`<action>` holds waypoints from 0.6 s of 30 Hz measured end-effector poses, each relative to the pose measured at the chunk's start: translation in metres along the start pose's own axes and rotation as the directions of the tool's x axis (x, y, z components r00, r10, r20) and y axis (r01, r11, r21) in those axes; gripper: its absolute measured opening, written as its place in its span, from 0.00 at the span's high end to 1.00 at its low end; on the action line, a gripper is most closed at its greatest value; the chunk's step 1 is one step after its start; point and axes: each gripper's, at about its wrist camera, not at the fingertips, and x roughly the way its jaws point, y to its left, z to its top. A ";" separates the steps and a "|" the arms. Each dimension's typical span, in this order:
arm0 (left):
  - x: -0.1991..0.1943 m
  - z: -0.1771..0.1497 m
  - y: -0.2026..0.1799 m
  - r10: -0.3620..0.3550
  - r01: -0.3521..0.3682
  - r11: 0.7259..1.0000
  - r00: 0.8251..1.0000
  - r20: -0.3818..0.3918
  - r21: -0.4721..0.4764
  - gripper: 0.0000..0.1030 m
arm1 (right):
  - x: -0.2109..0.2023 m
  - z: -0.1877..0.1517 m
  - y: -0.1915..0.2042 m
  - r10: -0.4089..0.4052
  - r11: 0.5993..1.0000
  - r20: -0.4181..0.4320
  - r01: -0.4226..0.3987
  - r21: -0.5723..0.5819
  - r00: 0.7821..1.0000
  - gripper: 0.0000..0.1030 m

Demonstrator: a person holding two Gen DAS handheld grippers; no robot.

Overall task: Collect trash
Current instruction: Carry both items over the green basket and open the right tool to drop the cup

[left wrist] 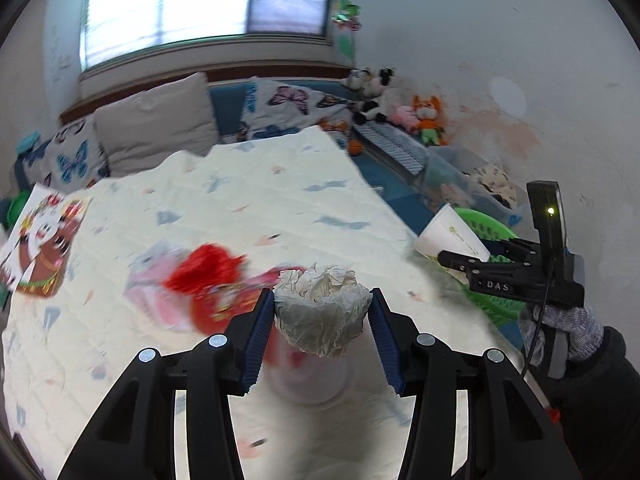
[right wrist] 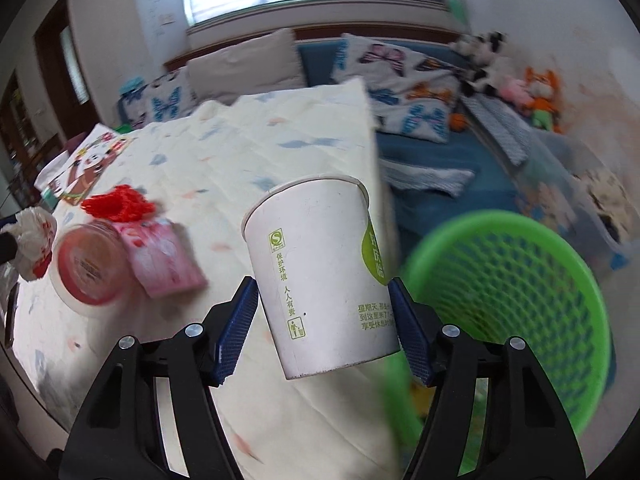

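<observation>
My left gripper (left wrist: 322, 312) is shut on a crumpled white paper ball (left wrist: 322, 310) and holds it above the table. The ball also shows at the left edge of the right wrist view (right wrist: 34, 236). My right gripper (right wrist: 322, 320) is shut on a white paper cup (right wrist: 320, 276) with green print, tilted, held at the table's right edge beside a green mesh basket (right wrist: 516, 304). In the left wrist view the cup (left wrist: 450, 236) and right gripper (left wrist: 464, 260) are over the basket (left wrist: 486, 228).
On the cream tablecloth (right wrist: 224, 152) lie a red mesh item (right wrist: 118, 202), a pink packet (right wrist: 162, 256), a round pink-lidded tub (right wrist: 88, 272) and a picture book (right wrist: 86, 168). A blue bed with butterfly pillows (right wrist: 408, 60) and plush toys (right wrist: 532, 88) lies behind.
</observation>
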 end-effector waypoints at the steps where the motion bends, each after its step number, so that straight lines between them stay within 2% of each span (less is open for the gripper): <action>1: 0.003 0.002 -0.007 -0.011 0.011 1.000 1.000 -0.004 0.009 0.55 | -0.005 -0.005 -0.009 -0.015 1.000 0.001 0.015 0.015 1.000 0.35; 9: 0.023 0.016 -0.067 -0.072 0.073 0.993 0.997 -0.016 0.089 0.55 | -0.032 -0.036 -0.068 -0.094 0.990 0.000 0.093 0.105 0.996 0.35; 15: 0.047 0.029 -0.113 -0.144 0.150 0.978 0.988 -0.053 0.148 0.55 | -0.038 -0.059 -0.101 -0.131 0.977 -0.024 0.134 0.168 0.991 0.35; 18: 0.059 0.032 -0.134 -0.156 0.165 0.969 0.986 -0.061 0.185 0.55 | -0.039 -0.068 -0.113 -0.148 0.968 -0.037 0.152 0.197 0.988 0.35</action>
